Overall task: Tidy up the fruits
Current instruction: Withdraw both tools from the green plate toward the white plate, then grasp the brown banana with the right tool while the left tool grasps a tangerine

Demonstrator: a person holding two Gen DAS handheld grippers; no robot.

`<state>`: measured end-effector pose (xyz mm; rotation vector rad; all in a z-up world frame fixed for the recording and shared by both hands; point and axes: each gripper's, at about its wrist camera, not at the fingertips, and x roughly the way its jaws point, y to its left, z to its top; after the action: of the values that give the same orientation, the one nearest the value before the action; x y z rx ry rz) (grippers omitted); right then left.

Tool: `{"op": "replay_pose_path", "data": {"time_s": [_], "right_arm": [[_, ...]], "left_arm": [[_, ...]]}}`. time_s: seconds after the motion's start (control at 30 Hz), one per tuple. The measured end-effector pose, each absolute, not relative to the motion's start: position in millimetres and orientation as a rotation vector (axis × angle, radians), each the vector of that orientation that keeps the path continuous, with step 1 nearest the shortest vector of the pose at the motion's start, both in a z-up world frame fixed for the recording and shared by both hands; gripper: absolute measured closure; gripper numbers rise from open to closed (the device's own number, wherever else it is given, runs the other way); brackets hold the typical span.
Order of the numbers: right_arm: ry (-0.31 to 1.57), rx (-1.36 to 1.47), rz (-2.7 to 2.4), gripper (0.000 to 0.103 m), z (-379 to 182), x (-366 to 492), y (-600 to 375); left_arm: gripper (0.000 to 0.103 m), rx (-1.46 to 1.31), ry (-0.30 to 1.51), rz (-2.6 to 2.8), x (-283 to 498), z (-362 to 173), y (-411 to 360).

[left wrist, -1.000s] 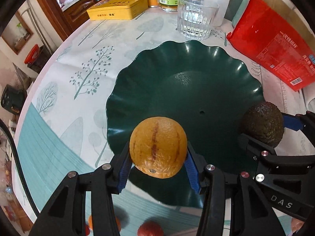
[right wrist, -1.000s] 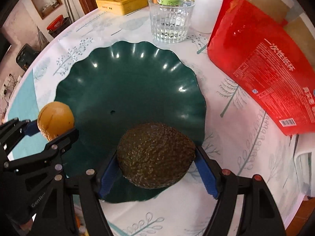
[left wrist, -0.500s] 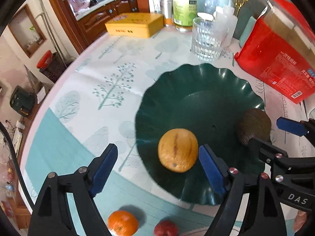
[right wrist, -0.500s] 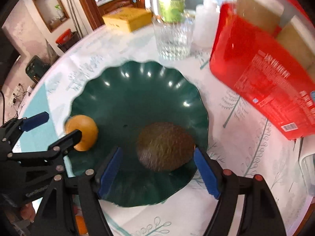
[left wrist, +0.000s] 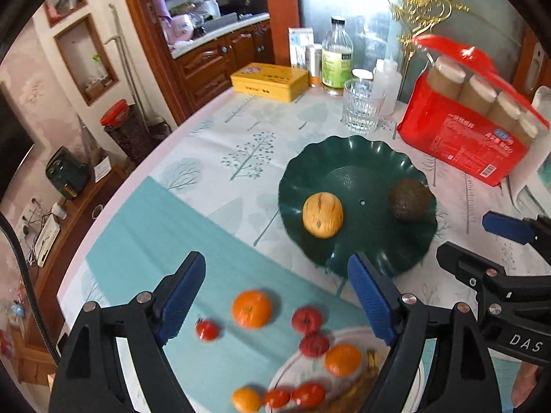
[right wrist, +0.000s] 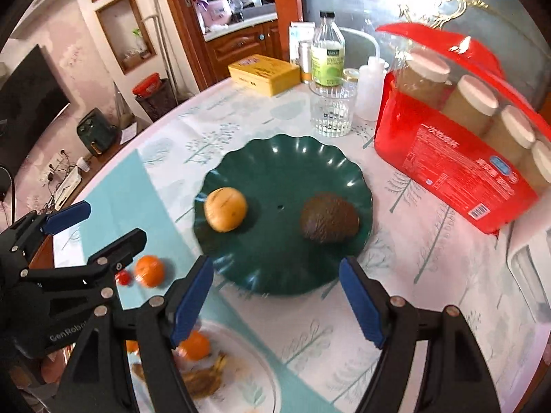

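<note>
A dark green scalloped plate [left wrist: 347, 161] [right wrist: 275, 158] holds a yellow-orange fruit [left wrist: 322, 214] [right wrist: 225, 209] on its left and a dark avocado [left wrist: 409, 199] [right wrist: 329, 218] on its right. My left gripper [left wrist: 279, 296] is open and empty, raised above the table near the plate's front edge. My right gripper [right wrist: 275, 296] is open and empty, also pulled back from the plate. An orange [left wrist: 251, 308] [right wrist: 149, 270], small red fruits [left wrist: 307, 320] and a white plate [left wrist: 299, 364] with oranges, tomatoes and bananas lie near me.
A water glass [left wrist: 361, 106] [right wrist: 332, 108], a green-labelled bottle [left wrist: 336, 58], a yellow tin [left wrist: 268, 81] and a red package of jars [left wrist: 471, 113] [right wrist: 458, 137] stand behind and right of the green plate. The round table's edge curves at left.
Both grippers let go of their fruits, the yellow-orange fruit and the avocado, onto the green plate, then pulled back and up. The near white plate and loose fruits came into view.
</note>
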<state>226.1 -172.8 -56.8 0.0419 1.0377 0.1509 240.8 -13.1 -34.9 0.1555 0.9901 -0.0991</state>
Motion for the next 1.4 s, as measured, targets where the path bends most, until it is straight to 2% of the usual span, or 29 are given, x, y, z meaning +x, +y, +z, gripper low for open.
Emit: {"op": "replay_pose_path", "data": {"time_s": [0.53, 0.93, 1.4], "right_arm": [[1.003, 0.014, 0.154, 0.027, -33, 135, -151], [1.01, -0.009, 0.129, 0.027, -47, 104, -139], [1.115, 0.075, 0.112, 0.027, -89, 92, -126]], "left_arm": [[0.019, 0.111, 0.94, -0.055, 128, 0, 15], [0.019, 0.093, 0.994, -0.026, 101, -26, 31], [0.019, 0.043, 1.072, -0.041, 83, -72, 62]]}}
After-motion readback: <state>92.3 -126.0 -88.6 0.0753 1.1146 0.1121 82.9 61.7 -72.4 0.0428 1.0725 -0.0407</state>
